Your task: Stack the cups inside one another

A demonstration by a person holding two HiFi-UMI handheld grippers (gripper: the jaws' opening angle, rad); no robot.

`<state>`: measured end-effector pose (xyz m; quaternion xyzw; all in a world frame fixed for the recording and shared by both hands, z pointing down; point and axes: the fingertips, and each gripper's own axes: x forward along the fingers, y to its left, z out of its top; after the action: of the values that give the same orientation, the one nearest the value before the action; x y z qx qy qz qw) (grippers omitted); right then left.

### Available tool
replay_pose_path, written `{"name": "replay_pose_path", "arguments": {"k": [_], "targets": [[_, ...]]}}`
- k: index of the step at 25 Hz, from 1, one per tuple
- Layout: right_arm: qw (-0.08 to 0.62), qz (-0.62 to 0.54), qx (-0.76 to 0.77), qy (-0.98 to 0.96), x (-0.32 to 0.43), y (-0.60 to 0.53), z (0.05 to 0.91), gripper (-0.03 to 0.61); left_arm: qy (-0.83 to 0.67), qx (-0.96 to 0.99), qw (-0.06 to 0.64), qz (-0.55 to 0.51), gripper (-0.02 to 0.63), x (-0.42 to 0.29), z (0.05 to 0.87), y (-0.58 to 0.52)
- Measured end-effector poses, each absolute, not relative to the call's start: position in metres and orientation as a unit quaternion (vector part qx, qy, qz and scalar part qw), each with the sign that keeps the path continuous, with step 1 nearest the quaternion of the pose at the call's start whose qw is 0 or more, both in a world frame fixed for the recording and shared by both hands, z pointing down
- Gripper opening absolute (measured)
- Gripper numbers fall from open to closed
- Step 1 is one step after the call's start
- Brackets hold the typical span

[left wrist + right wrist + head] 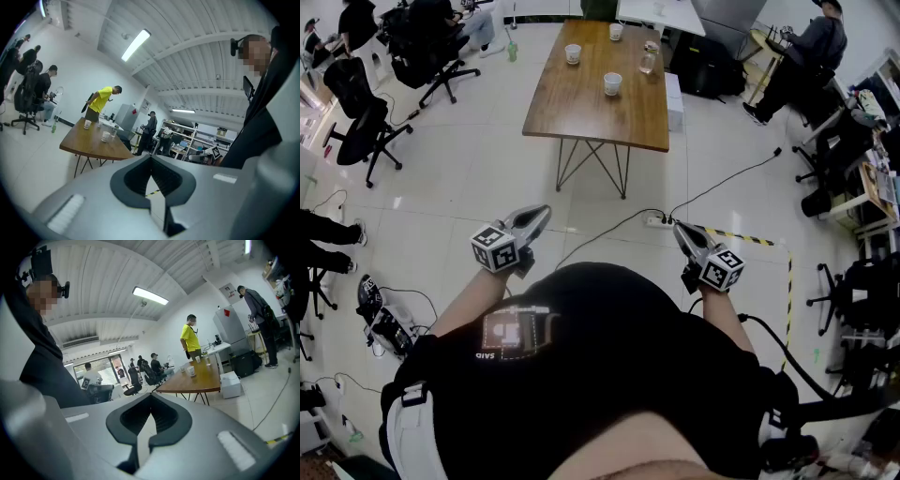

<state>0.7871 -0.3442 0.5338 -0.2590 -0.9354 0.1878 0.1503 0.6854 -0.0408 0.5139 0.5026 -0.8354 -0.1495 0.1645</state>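
Observation:
Three white paper cups stand apart on a brown wooden table [581, 103] far ahead: one near the front [612, 83], one at the left [573, 53], one at the back [616, 32]. My left gripper [542, 215] is held close to my body, well short of the table, jaws shut with nothing between them. My right gripper [679, 230] is likewise near my body, jaws shut and empty. The left gripper view shows the table [89, 140] with two cups [106, 136] in the distance. In the right gripper view the table [197, 380] and a cup [191, 371] are far off.
A clear bottle [649, 62] stands on the table's right side. A power strip [656, 222] and cables lie on the floor between me and the table. Office chairs [366, 131] stand at the left, and people sit or stand around the room. A white box [672, 101] sits by the table.

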Motion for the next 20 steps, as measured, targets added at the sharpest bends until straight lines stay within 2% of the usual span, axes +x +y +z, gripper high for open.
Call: {"name": "replay_pose_path", "arguments": {"k": [20], "targets": [[0.165, 0.17, -0.336, -0.911, 0.799, -0.374, 0.551, 0.014, -0.866, 0.448, 0.166, -0.148, 0.003, 0.732, 0.51, -0.083]]}}
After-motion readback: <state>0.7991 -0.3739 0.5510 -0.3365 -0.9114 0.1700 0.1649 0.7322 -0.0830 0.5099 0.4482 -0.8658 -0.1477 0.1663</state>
